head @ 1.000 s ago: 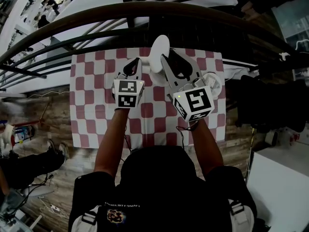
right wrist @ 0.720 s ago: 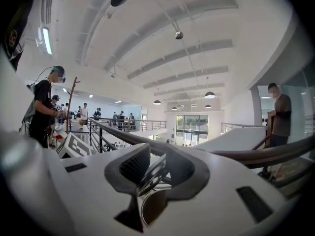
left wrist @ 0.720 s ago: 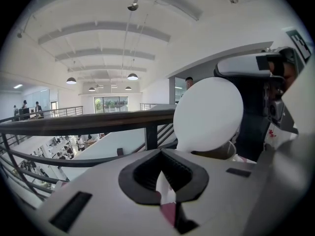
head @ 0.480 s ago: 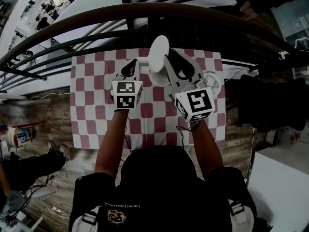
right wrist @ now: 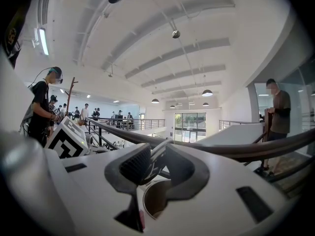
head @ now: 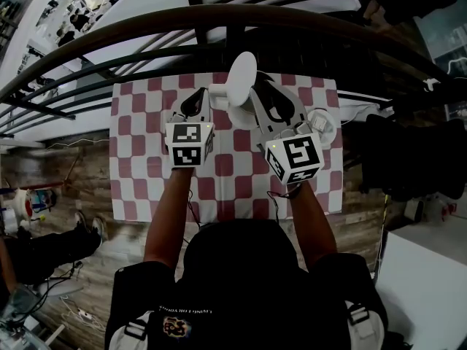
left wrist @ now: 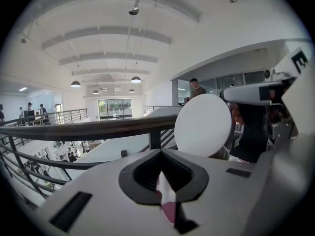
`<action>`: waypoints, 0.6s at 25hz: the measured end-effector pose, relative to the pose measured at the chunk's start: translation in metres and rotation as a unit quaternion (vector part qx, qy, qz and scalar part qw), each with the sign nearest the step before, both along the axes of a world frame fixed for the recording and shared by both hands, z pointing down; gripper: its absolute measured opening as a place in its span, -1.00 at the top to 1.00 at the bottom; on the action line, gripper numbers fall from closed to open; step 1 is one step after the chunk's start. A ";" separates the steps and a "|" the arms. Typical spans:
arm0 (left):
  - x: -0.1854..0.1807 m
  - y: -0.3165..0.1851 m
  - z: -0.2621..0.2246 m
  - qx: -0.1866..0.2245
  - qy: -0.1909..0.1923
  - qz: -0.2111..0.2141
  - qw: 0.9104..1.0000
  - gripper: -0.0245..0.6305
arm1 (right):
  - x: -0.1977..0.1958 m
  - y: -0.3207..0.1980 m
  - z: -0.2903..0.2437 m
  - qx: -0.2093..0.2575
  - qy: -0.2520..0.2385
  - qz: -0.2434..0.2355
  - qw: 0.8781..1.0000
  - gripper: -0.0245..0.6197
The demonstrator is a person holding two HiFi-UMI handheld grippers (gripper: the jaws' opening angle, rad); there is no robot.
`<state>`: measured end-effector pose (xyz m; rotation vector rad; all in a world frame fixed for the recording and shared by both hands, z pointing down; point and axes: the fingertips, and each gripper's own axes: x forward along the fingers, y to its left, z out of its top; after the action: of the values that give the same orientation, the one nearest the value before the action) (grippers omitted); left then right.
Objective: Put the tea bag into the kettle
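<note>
Kettle (head: 241,80) on table (head: 139,159), railing (head: 219,17) behind.

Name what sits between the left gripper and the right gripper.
A round white lid, clamped in the right gripper, stands beside the left gripper; the head view shows it.

Office mezzanine, by its railing (left wrist: 88,129) and pendant lamps (left wrist: 136,79).

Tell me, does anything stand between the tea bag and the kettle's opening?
Possibly. The right gripper holds the white lid raised, and its jaws sit directly over the kettle opening. The lid stands beside the left gripper, which holds the tea bag.
</note>
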<state>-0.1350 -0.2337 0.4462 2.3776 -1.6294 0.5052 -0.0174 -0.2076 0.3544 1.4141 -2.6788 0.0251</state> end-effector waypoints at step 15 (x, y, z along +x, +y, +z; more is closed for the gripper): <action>0.010 0.016 -0.016 0.019 -0.001 0.007 1.000 0.92 | 0.011 0.012 0.005 -0.003 -0.004 0.008 1.000 0.65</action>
<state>-0.1255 -0.2182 0.4302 2.4179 -1.6390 0.4849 -0.0060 -0.1958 0.3592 1.4365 -2.6720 0.0410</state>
